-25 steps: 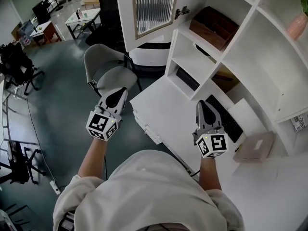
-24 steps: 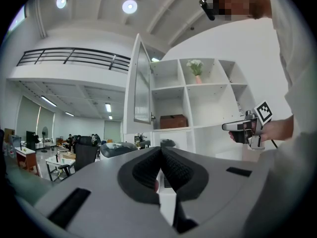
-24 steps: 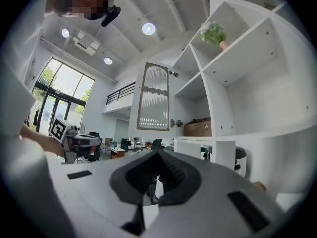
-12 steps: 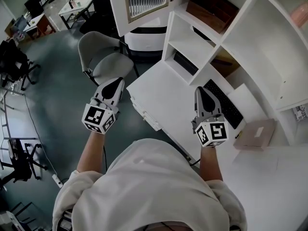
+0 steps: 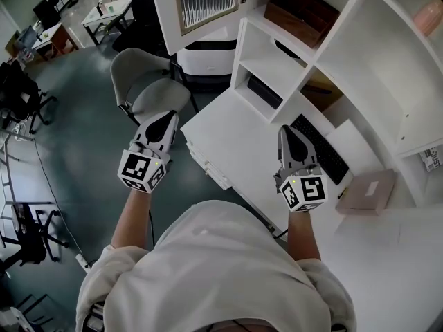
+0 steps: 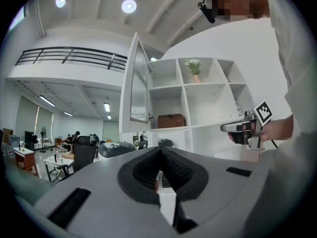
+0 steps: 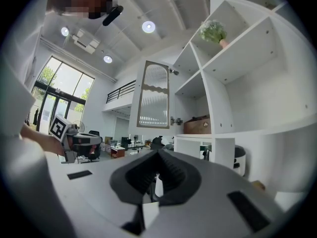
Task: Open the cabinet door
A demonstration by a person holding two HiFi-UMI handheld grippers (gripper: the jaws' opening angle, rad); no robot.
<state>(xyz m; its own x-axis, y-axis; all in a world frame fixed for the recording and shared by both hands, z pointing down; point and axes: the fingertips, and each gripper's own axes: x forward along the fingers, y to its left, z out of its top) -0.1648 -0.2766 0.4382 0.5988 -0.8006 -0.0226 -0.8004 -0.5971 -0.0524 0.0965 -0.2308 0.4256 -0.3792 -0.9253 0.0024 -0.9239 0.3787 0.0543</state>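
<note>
Currently left hand-held gripper [image 5: 169, 117] jaws together, holding nothing; right hand-held gripper [image 5: 284, 129] likewise, above desk [image 5: 235, 131]

Person's wearing a baggy off-white sweatshirt [image 5: 214, 268], sleeves bunched up near the elbows. The left gripper [image 5: 168, 119] and right gripper [image 5: 285, 131] are both light grey wedges with black ribbed pads [image 6: 146, 170] inside, and each has a white cube [image 5: 144, 172] with black square markers at the back.
</note>
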